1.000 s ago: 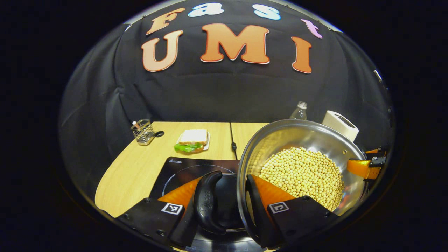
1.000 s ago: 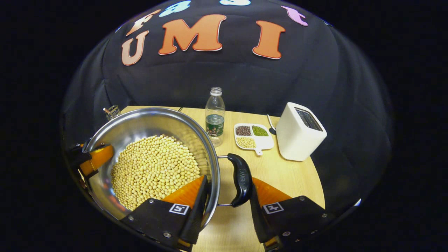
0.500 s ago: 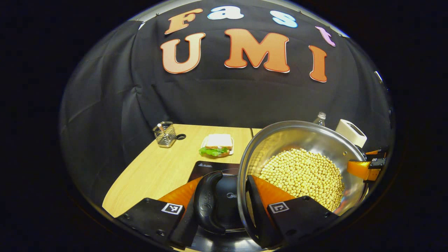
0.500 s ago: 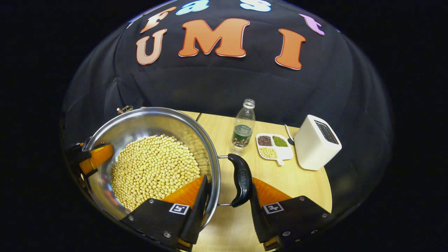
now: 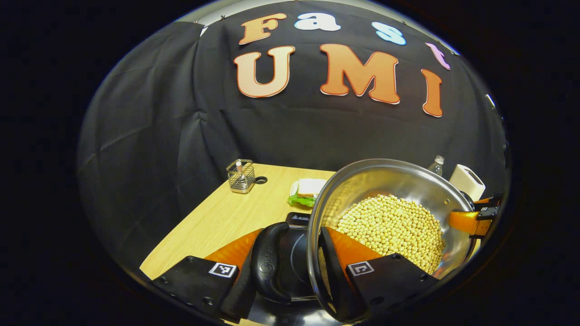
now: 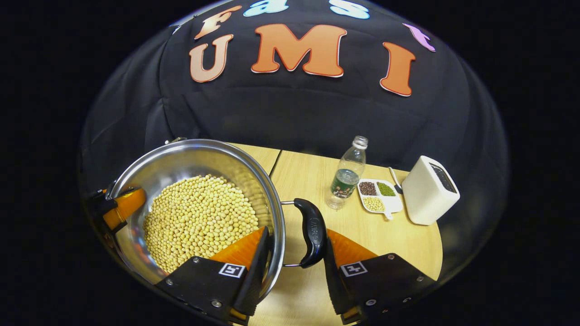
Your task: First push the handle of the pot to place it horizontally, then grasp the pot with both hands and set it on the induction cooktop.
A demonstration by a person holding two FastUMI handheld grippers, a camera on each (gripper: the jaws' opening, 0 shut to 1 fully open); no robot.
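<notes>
While both grippers clamped its side handles, the steel pot (image 5: 389,181) of yellow beans (image 5: 392,228) hung above the wooden worktop (image 5: 217,222). In the left gripper view, the left gripper (image 5: 285,271) was clenched across the pot's rim, one finger against the black left handle (image 5: 267,262) outside the wall and the other inside the pot next to the beans. Below that handle lay the black induction cooktop (image 5: 294,253), partly hidden by the pot. Farther back stood a wire basket (image 5: 240,175) and a sandwich on a plate (image 5: 307,191).

In the right gripper view, the right gripper (image 6: 294,271) gripped the same way: one finger pressed the black right handle (image 6: 312,233) from outside, the other sat inside the pot wall. The other gripper's finger (image 6: 122,206) showed at the pot's far rim. On the worktop to the right stood a clear bottle (image 6: 346,174), a small divided dish of grains (image 6: 378,197) just beside it, and a white toaster (image 6: 428,190) next to the dish.
</notes>
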